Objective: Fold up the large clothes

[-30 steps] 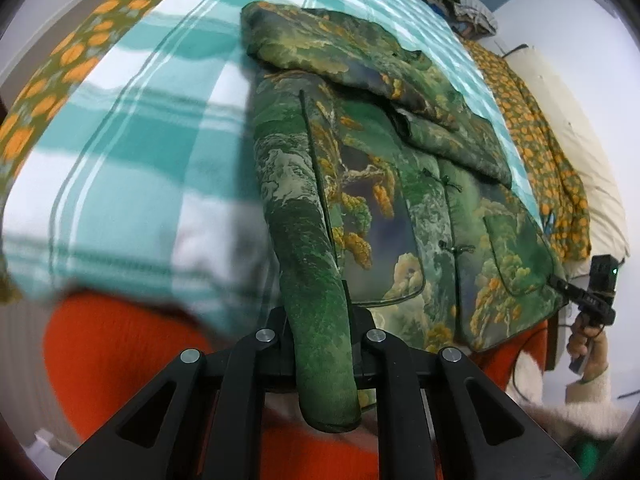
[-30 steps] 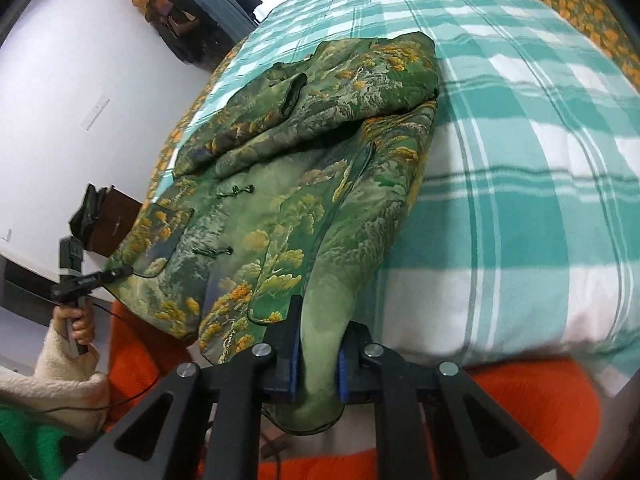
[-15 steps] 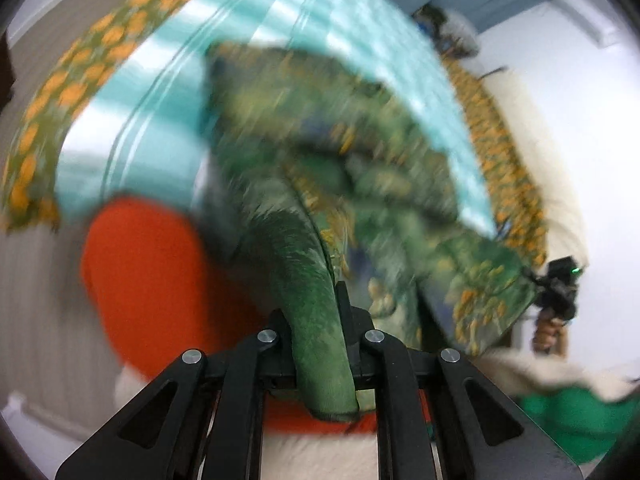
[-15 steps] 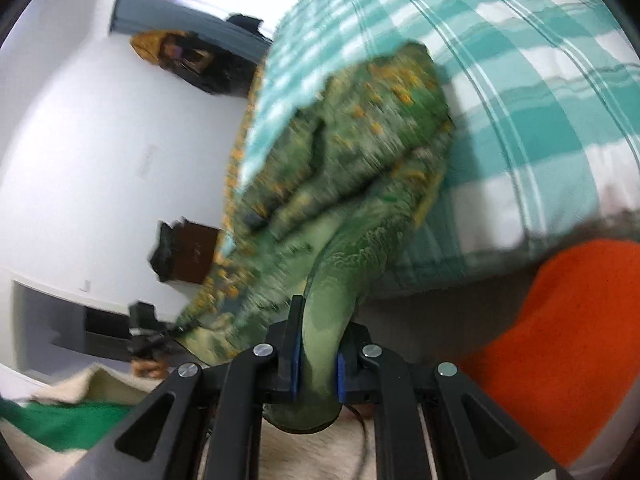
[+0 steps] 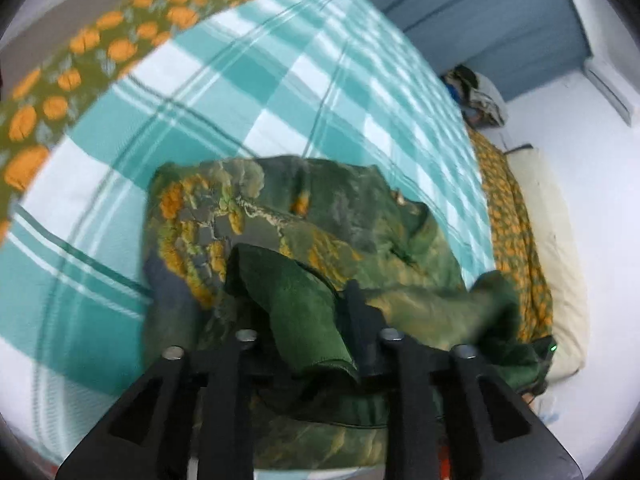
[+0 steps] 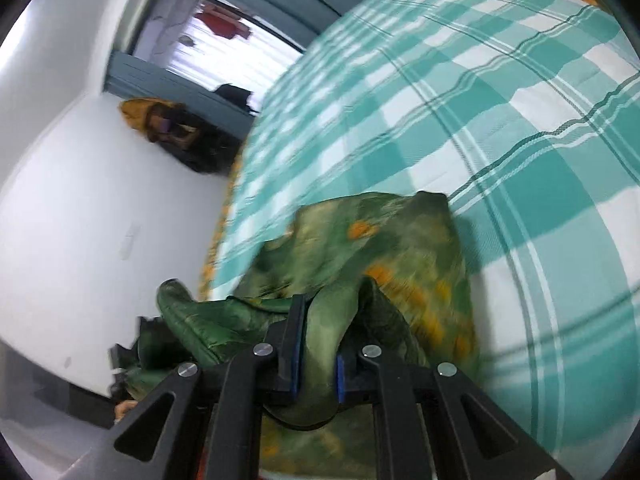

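Green brocade fills the space between the black fingers of my left gripper (image 5: 316, 320): its jaws have just been opening and now stand apart, with a fold of the green and orange landscape-print padded jacket (image 5: 304, 240) lying loose between them, though I cannot say for certain whether one pad touches the cloth. My right gripper (image 6: 318, 344) is pinched tight on another fold of the same jacket, the cloth squeezed between its blue-lined pads (image 6: 295, 354) and bulging out below them. From the left wrist view the jacket sits bunched and doubled over itself near the closest edge of the teal and white checked blanket (image 5: 248, 92) that covers the bed, with a lobe of it trailing toward the right edge. From the right wrist view the same heap lies at the near edge of the blanket, a dark green part drooping off to the left. Beyond the blanket's edges runs an olive bedspread printed with orange fruit (image 5: 92, 48), and a cream pillow (image 5: 556, 248) lies along its right side against the white wall (image 6: 80, 208). Blue-grey curtains (image 5: 500, 12) hang past the far end.
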Available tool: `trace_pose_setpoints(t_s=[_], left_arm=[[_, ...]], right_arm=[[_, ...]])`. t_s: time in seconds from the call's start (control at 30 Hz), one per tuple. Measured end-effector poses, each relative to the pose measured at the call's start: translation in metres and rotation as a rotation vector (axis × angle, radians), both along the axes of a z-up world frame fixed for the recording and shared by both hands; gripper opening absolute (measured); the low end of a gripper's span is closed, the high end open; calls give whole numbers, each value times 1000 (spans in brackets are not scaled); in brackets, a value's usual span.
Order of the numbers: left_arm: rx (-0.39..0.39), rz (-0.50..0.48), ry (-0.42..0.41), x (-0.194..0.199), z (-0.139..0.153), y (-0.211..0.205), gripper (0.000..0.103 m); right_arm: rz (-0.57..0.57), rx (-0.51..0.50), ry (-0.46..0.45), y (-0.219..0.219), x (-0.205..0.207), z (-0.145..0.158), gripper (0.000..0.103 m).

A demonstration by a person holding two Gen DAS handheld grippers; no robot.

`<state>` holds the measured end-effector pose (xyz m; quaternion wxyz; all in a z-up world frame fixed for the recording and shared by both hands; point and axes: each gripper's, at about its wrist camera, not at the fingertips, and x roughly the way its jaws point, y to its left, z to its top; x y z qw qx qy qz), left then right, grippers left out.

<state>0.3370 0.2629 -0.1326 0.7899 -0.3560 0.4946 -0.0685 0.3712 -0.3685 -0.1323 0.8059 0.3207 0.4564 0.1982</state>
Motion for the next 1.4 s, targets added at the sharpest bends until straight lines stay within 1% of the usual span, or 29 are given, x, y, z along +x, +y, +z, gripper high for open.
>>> trace_pose_setpoints(t_s=[0.03,0.07,0.1,0.13,0.17,0.2,0.23,0.27,0.37,0.43,0.5,0.57,0.6,0.67,0.7,0.73,0.8,0.83,0.87,0.9,0.93,0.97,1.0,1.03,1.13,1.23,1.3,1.37,1.4], left_arm=[[-18,1,-1,1,-2,-1,46],[-41,1,-16,0,-1,1,51],[-67,-1,-46,-4,4,4,62],[-86,-1,-72,-6,11,7,73],[-95,2,-99,-10,17,12,78],[-88,13,-128,-14,26,17,86],[-71,23,-162,-20,36,25,90],[-60,25,-184,-24,42,31,91],[-22,-35,-211,-38,53,43,93],[15,-119,-196,-47,49,45,96],[40,-206,-163,-52,36,40,96],[95,-272,-128,-54,20,27,96],[138,-301,-108,-51,10,16,95],[183,-315,-104,-42,3,-2,95],[184,-311,-115,-35,2,-9,95],[178,-296,-131,-23,0,-20,95],[199,-256,-118,-2,-6,-35,95],[223,-242,-104,6,-10,-40,92],[255,-232,-85,14,-15,-45,85],[310,-228,-53,22,-20,-51,57],[356,-214,-27,24,-22,-52,17],[378,-188,7,27,-26,-49,13],[339,-153,12,27,-26,-41,10],[325,-126,8,28,-24,-34,8],[351,-57,-43,30,1,-16,7],[391,11,-112,38,31,-4,7],[398,65,-158,45,46,4,7],[432,107,-179,50,46,5,7],[469,117,-172,54,38,2,7]], right_arm=[[-6,-16,21,3,5,-9,15],[-9,-11,42,3,7,-14,22],[-11,6,59,4,8,-17,29],[-14,50,69,2,10,-18,46],[-23,92,62,-1,9,-14,60],[-32,125,44,-5,8,-8,67],[-35,140,28,-8,5,-1,81],[-36,149,3,-13,3,9,84],[-8,96,-51,-17,0,29,84],[47,-22,-80,-14,-3,39,84],[116,-150,-93,-6,-8,41,84],[196,-286,-85,9,-10,34,84],[219,-322,-79,14,-9,29,84],[263,-408,-67,30,-4,19,84],[269,-429,-67,34,-4,19,84],[274,-456,-73,43,2,17,84],[270,-501,-79,58,14,13,84],[265,-523,-76,64,20,11,84],[256,-564,-69,70,26,8,84],[246,-606,-62,76,30,5,83],[233,-622,-61,79,32,5,73],[227,-625,-56,80,32,7,44],[215,-641,-47,81,32,10,26],[202,-649,-47,81,33,14,16],[172,-664,-105,84,36,39,13],[102,-652,-221,87,53,82,12],[65,-644,-302,91,64,105,12],[48,-646,-364,96,73,116,12],[49,-662,-379,100,78,114,12]])
